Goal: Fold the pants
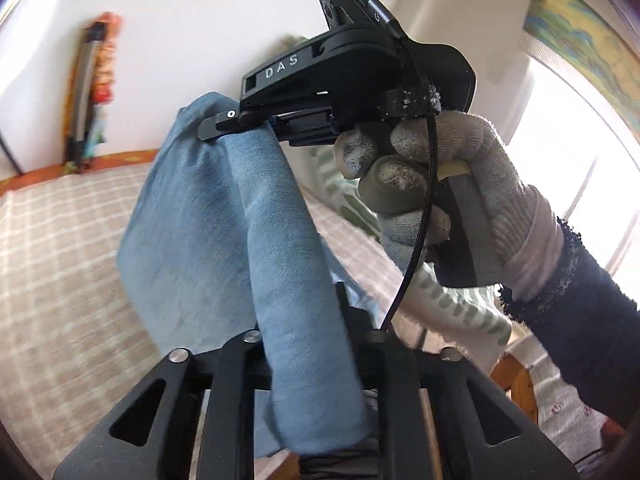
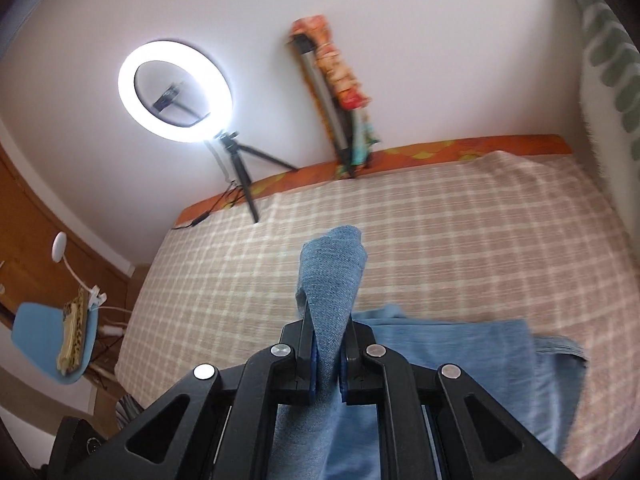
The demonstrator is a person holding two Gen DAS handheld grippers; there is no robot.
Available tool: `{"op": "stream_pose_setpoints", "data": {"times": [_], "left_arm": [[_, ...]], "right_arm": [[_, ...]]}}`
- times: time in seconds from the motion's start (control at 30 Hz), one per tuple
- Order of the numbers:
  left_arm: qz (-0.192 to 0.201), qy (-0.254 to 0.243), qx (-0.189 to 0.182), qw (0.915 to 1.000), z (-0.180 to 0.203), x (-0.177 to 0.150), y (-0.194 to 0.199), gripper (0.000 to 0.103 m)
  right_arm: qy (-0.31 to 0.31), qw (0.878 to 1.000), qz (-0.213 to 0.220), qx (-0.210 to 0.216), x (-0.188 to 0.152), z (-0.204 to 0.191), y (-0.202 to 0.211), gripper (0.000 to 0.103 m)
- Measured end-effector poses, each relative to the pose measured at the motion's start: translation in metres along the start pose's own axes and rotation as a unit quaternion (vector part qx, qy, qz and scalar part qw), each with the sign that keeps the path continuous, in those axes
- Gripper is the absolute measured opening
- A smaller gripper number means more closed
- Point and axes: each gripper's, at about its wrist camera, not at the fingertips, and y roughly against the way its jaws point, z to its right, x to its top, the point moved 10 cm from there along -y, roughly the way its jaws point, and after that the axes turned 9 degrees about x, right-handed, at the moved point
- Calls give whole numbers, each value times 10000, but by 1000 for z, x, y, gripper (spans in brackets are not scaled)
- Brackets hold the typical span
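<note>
Closest in, the right tool (image 2: 326, 364) is clamped tight on a bunched edge of the blue pants (image 2: 332, 280), and the left tool (image 1: 316, 412) is narrowed around another roll of the same cloth. Both ends hang lifted while the rest of the pants trails on the checked bed (image 2: 440, 232). To fold well, I'd keep both grips level and the edge taut, then carry it across toward the far side, by the ring light (image 2: 176, 92).
</note>
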Motion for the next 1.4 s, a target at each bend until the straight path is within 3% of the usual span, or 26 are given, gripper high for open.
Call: {"op": "stream_pose_setpoints", "data": {"times": [0.07, 0.13, 0.23, 0.33, 0.43, 0.63, 0.73, 0.9, 1.07, 1.17, 1.2, 1.3, 1.4], "left_arm": [[-148, -149, -105, 9997, 11, -3, -5, 40], [-139, -287, -158, 9994, 18, -7, -1, 46], [-155, -489, -12, 9987, 8, -16, 5, 47], [-266, -722, 634, 9950, -25, -27, -6, 47], [-552, -525, 916, 9929, -53, -37, -27, 47], [-1013, -546, 893, 9893, -58, -55, -72, 47], [-1290, -730, 887, 9850, -49, -71, -94, 47], [-1388, -852, 935, 9822, -44, -82, -105, 47], [-1377, -828, 916, 9827, -45, -80, -110, 47], [-1368, -865, 926, 9825, -45, -78, -115, 47], [-1366, -869, 933, 9824, -45, -76, -117, 47], [-1324, -890, 1022, 9819, -44, -72, -116, 47], [-1157, -818, 1103, 9837, -46, -60, -109, 47]], "right_arm": [[-115, 9999, 66, -108, -3, 22, 11, 5], [-334, 9991, 129, -222, -8, 52, 21, 5], [-588, 9976, 146, -338, -15, 95, 28, 4], [-798, 9958, 121, -424, -22, 133, 33, 4], [-943, 9943, 73, -501, -32, 165, 28, 4], [-1129, 9923, -25, -504, -44, 211, 10, 4], [-1179, 9915, -129, -527, -51, 225, 0, 10], [-1277, 9913, -240, -189, -71, 221, 9, 45], [-1468, 9886, -303, 107, -104, 214, 28, 47], [-1469, 9884, -358, 147, -123, 210, 32, 43], [-1499, 9879, -390, 89, -128, 212, 31, 30], [-1524, 9879, -292, -44, -131, 206, 28, 7], [-1188, 9921, -145, -382, -124, 195, 36, 2]]}}
